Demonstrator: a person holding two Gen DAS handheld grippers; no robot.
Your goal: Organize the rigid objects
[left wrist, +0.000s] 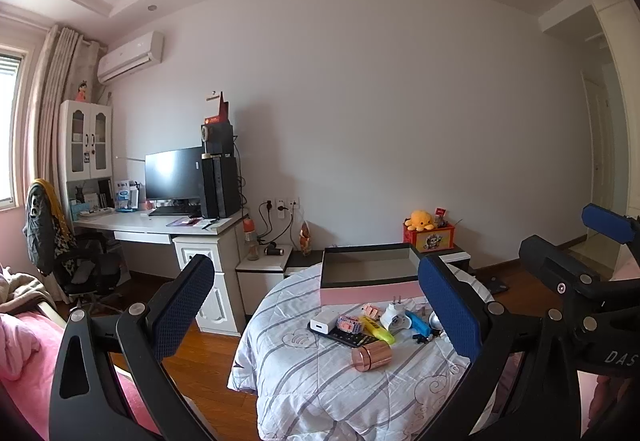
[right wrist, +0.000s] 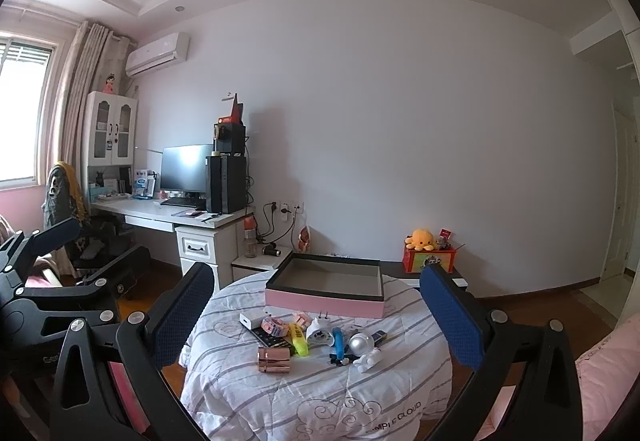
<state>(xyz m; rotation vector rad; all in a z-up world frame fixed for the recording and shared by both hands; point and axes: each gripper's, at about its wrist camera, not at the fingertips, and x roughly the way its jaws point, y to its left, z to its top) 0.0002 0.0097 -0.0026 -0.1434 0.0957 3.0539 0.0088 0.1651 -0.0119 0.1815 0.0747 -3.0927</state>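
Both the left gripper (left wrist: 320, 305) and right gripper (right wrist: 320, 317) hung wide open, empty. The copper tin (right wrist: 274, 359) lay sideways on the bench (right wrist: 304, 393) before the pink box (right wrist: 324, 287); probably light, smooth, roll-prone, best pinched across its ends.

Plain white wall (right wrist: 400, 121), wooden floor (left wrist: 208, 357), white desk (right wrist: 160, 211) with monitor (right wrist: 186, 169), curtained window (right wrist: 24, 113) at left.

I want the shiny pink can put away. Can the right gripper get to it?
Probably yes. The right gripper is open and empty, and the rose-gold can lies at the near edge of the pile with nothing in front of it.
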